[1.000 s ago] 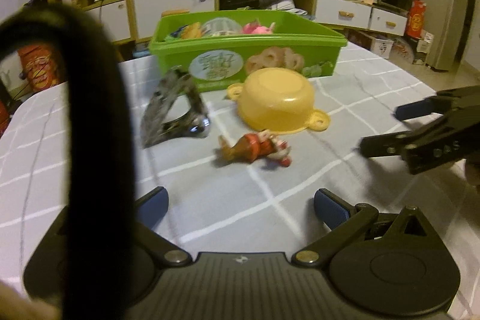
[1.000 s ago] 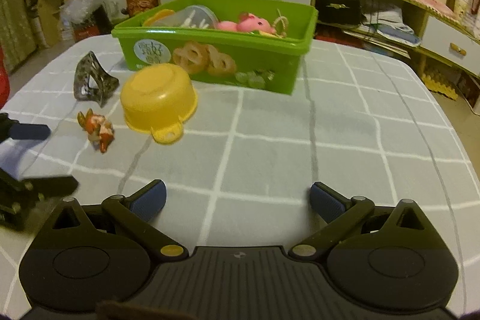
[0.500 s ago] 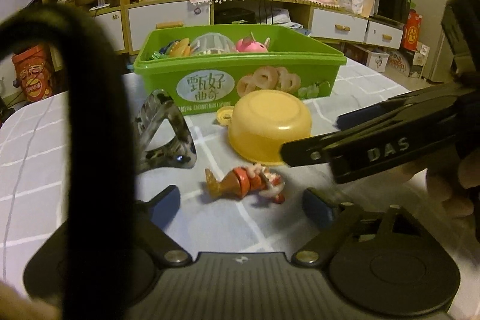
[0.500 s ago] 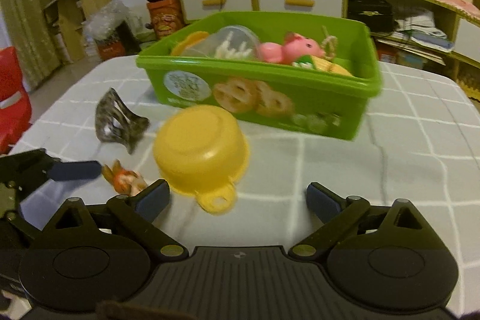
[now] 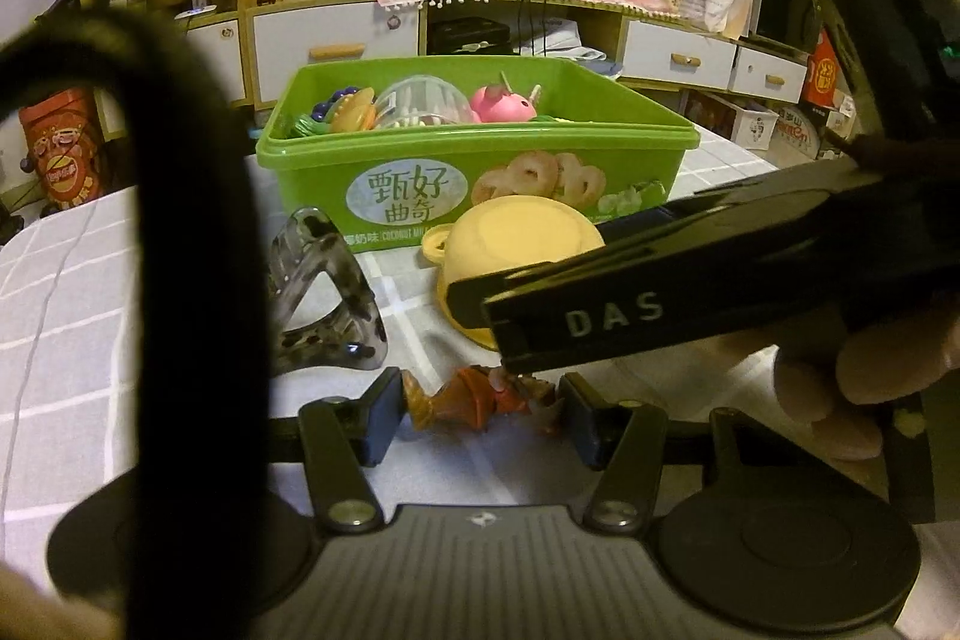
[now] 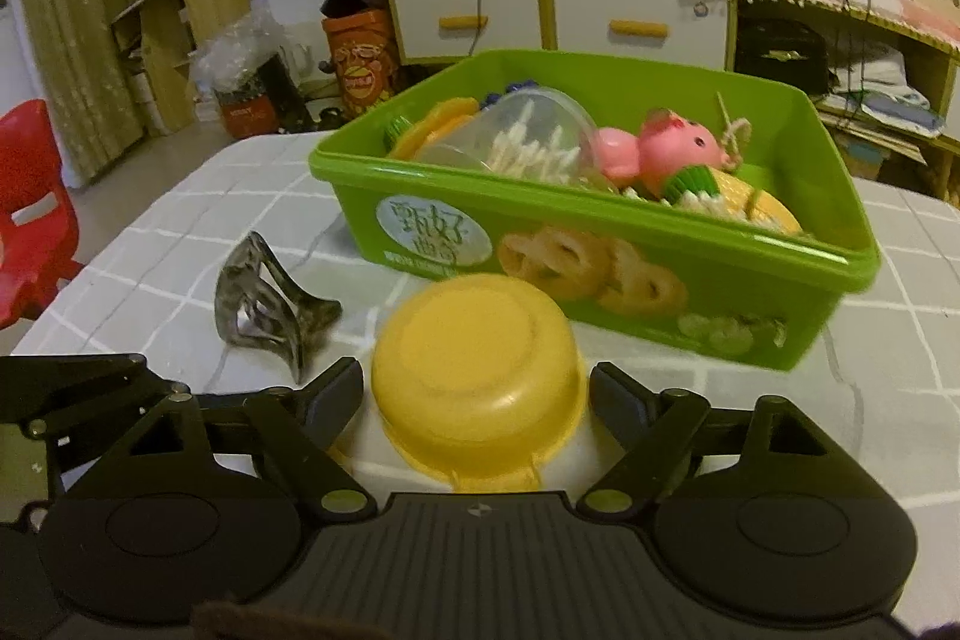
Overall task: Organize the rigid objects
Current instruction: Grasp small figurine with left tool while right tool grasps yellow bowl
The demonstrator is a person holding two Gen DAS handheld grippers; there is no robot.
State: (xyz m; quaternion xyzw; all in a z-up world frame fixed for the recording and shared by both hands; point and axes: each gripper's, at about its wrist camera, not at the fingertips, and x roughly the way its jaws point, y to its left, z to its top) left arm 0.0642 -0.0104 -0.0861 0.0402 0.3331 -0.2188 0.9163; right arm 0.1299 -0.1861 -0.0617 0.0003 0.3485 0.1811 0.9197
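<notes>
Bowl [image 6: 480, 370], figurine [image 5: 474, 397], clip [image 6: 264, 307]: one each

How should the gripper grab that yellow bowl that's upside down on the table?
Grip the upside-down yellow plastic bowl across its round side wall, coming from the near side where the right gripper already straddles it. The bowl's flat bottom faces up and gives no edge to pinch, and its small tab handle points toward the gripper, so the curved sides are probably the surest hold.
</notes>
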